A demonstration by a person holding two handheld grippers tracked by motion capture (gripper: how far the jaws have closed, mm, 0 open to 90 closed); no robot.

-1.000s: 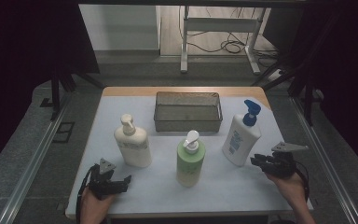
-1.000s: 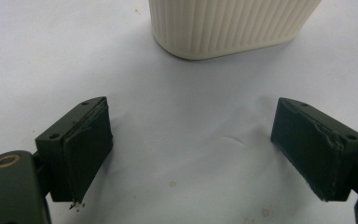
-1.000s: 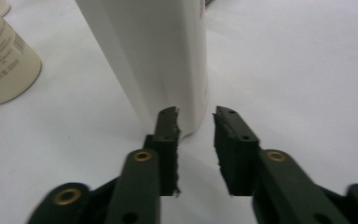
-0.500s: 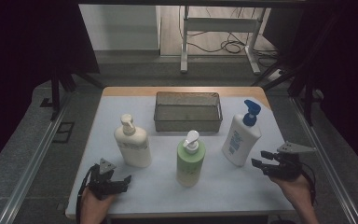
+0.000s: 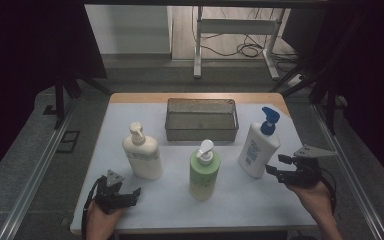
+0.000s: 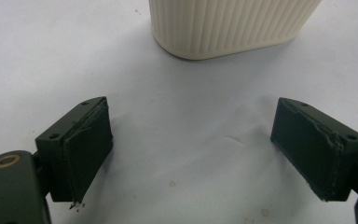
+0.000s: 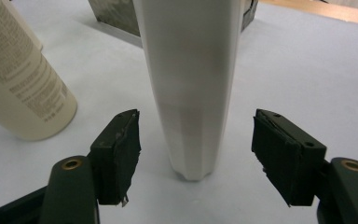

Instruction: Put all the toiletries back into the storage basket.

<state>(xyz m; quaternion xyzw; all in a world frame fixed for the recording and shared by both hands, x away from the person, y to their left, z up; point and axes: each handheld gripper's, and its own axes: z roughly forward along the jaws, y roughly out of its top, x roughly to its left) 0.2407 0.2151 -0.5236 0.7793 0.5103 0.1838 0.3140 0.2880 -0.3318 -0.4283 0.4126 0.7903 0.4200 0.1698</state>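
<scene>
Three pump bottles stand on the white table sheet: a cream one at the left, a green one in the middle, and a white one with a blue pump at the right. My left gripper rests open near the front left edge. It points at the ribbed base of the cream bottle, a little short of it, and the left gripper has nothing between its jaws. My right gripper is open, low beside the white bottle. Seen along the right gripper, the white bottle stands between the jaws, untouched.
A dark wire-mesh basket stands at the back middle of the table. A pale labelled bottle leans into the left of the right gripper view. Dark frame posts and rails flank the table.
The right gripper has shifted slightly beside the white bottle and stays open. The left gripper and the bottles have not moved.
</scene>
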